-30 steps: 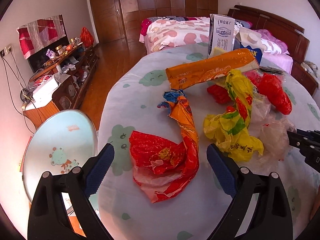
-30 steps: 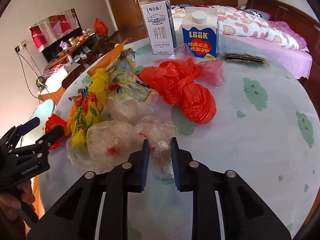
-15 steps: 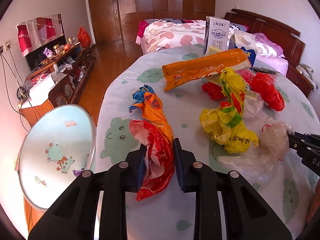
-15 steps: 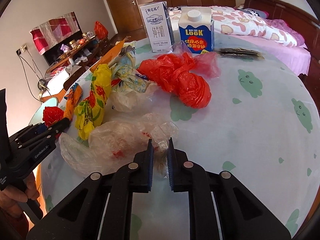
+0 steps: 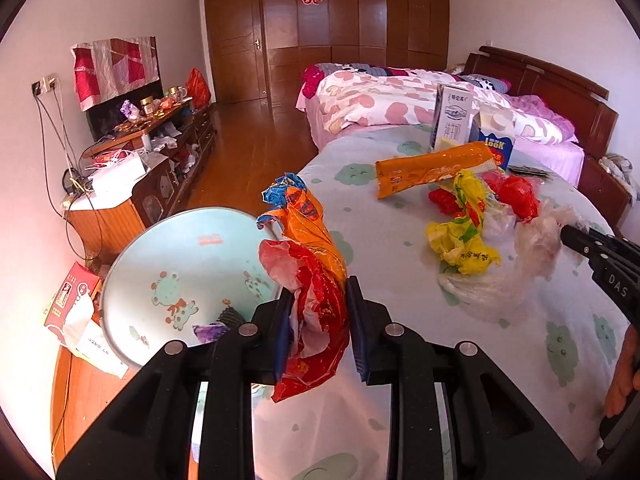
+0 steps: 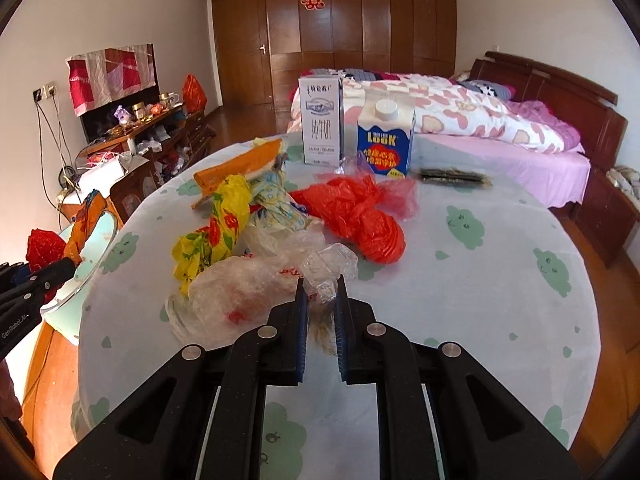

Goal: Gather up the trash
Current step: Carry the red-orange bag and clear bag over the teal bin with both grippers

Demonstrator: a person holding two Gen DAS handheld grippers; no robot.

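Observation:
My left gripper (image 5: 318, 316) is shut on a red and orange plastic wrapper (image 5: 316, 276) and holds it lifted over the table's left edge, beside a light blue bin (image 5: 180, 276). My right gripper (image 6: 321, 304) is shut on a clear plastic bag (image 6: 256, 284) that still rests on the table. A yellow bag (image 6: 218, 228), a red bag (image 6: 360, 220) and a long orange wrapper (image 6: 240, 164) lie in the middle of the table. The left gripper with its wrapper shows at the far left of the right wrist view (image 6: 44, 276).
A round table (image 6: 480, 288) with a pale cloth holds a white milk carton (image 6: 322, 120), a blue LOOK carton (image 6: 386, 140) and a dark flat packet (image 6: 454, 178). A bed (image 6: 480, 128) stands behind. A cluttered wooden cabinet (image 5: 132, 160) lines the left wall.
My left gripper shut on the red and orange wrapper and lifted it left off the table toward the bin. My right gripper stayed shut on the clear bag and raised it slightly.

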